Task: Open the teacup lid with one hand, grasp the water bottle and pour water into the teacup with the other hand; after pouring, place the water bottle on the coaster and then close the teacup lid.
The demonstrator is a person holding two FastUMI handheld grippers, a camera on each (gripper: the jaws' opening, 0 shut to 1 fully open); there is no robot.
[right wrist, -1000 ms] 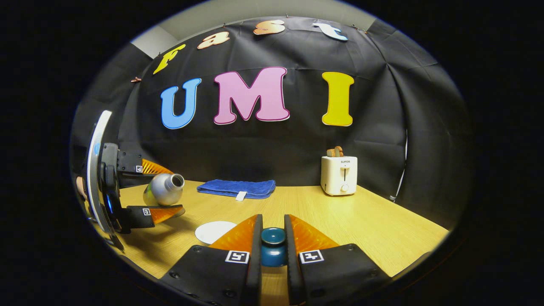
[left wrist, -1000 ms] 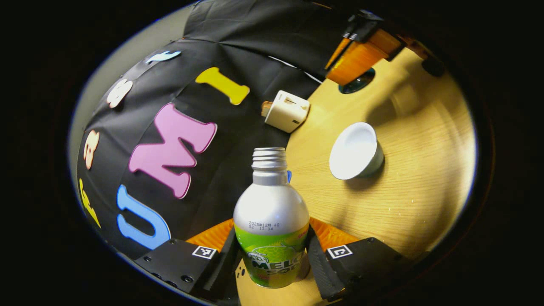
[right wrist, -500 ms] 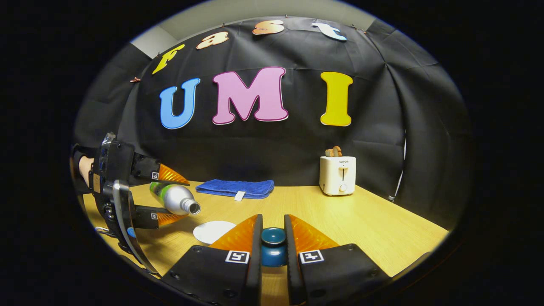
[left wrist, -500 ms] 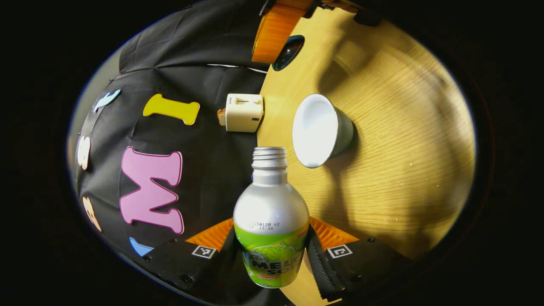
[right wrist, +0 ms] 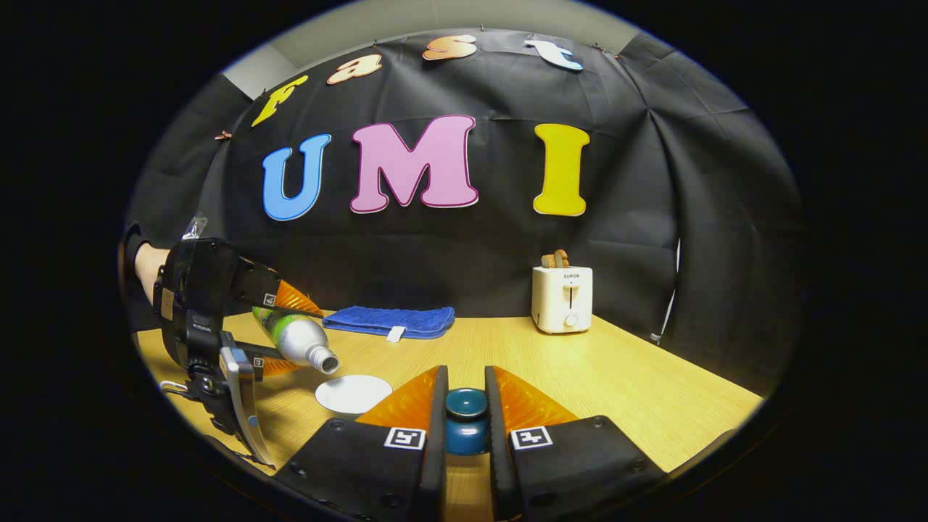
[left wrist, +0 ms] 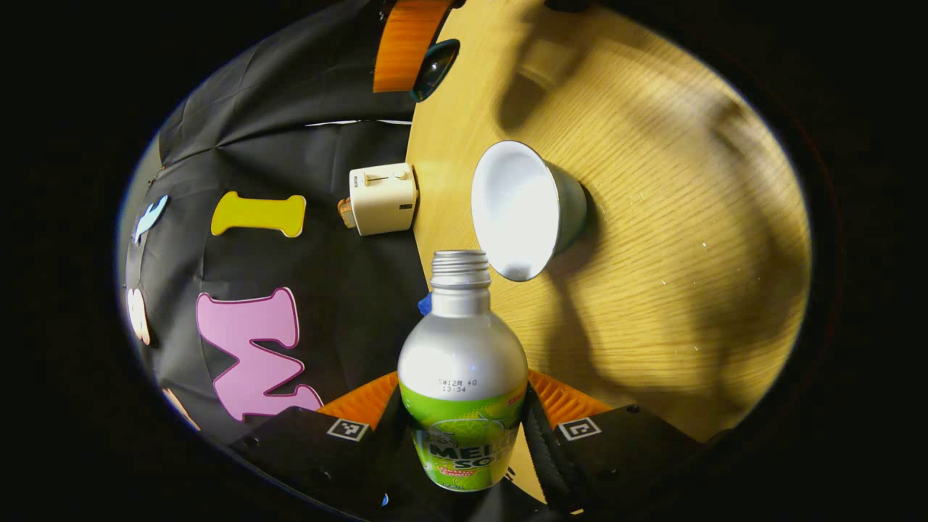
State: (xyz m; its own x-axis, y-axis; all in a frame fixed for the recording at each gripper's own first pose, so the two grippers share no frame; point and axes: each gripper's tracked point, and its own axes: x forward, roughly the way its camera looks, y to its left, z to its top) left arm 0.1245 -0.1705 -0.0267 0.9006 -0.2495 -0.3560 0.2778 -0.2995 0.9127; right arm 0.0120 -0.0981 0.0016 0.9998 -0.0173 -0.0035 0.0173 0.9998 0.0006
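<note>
My left gripper (left wrist: 462, 397) is shut on a silver and green water bottle (left wrist: 462, 377), which has no cap. In the right gripper view that bottle (right wrist: 293, 337) lies tilted, mouth down, towards the teacup (right wrist: 353, 394), whose white opening is just below and right of the mouth. In the left gripper view the teacup (left wrist: 522, 209) stands lidless on the wooden table (left wrist: 674, 217), close beyond the bottle's mouth. No water shows between them. My right gripper (right wrist: 465, 373) is shut on the dark teal knob of the teacup lid (right wrist: 465, 420), held to the right of the cup.
A cream toaster (right wrist: 562, 297) with bread in it stands at the table's back right by the black cloth wall. A folded blue cloth (right wrist: 388, 321) lies at the back, behind the bottle. A person's hand (right wrist: 145, 264) holds the left gripper.
The left gripper has tipped the bottle further over, so its mouth has dropped closer to the teacup. The right gripper keeps hold of the lid and has hardly moved.
</note>
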